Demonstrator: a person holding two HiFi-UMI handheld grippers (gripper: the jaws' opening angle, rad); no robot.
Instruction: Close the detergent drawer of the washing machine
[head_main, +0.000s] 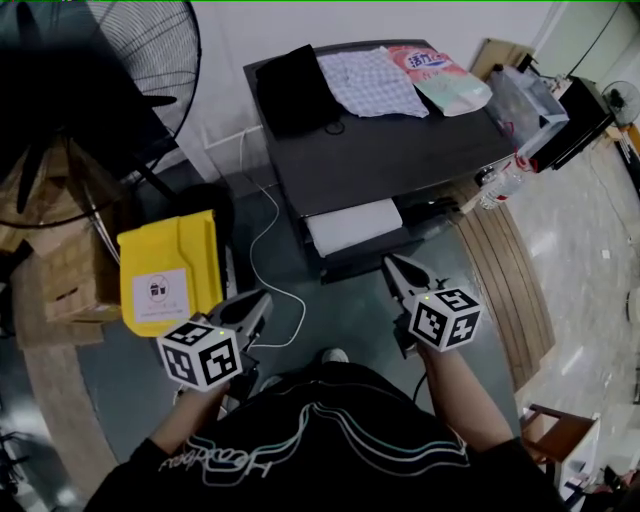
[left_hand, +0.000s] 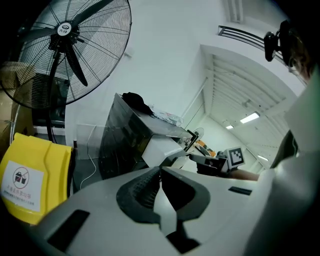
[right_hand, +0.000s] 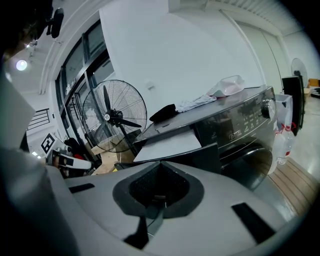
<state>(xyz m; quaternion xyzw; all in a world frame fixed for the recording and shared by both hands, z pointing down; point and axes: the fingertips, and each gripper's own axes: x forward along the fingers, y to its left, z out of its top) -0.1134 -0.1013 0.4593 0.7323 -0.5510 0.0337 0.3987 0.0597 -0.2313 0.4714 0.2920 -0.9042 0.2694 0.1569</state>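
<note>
Drawer: pale-topped, dark-fronted plastic detergent drawer (head_main: 352, 225), pulled out of the front of the dark grey washing machine (head_main: 400, 150).
Handling (est.): light, stiff, slides on rails. Needs no grip; push flat on the front face, centred so it doesn't skew.
L gripper (head_main: 255, 308): fingers pressed together, empty, well apart from drawer.
R gripper (head_main: 403, 272): fingers together, empty, near drawer front, not touching.
Print: pink-white detergent pouch (head_main: 445, 75) on washer top, blue Chinese chars, not legible; yellow plastic bin (head_main: 170, 270), white label w/ red-ringed pictogram, text too small.

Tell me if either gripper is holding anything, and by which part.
Nothing is held. The left gripper and the right gripper are both shut and empty; the detergent drawer stands open, ungripped.
</note>
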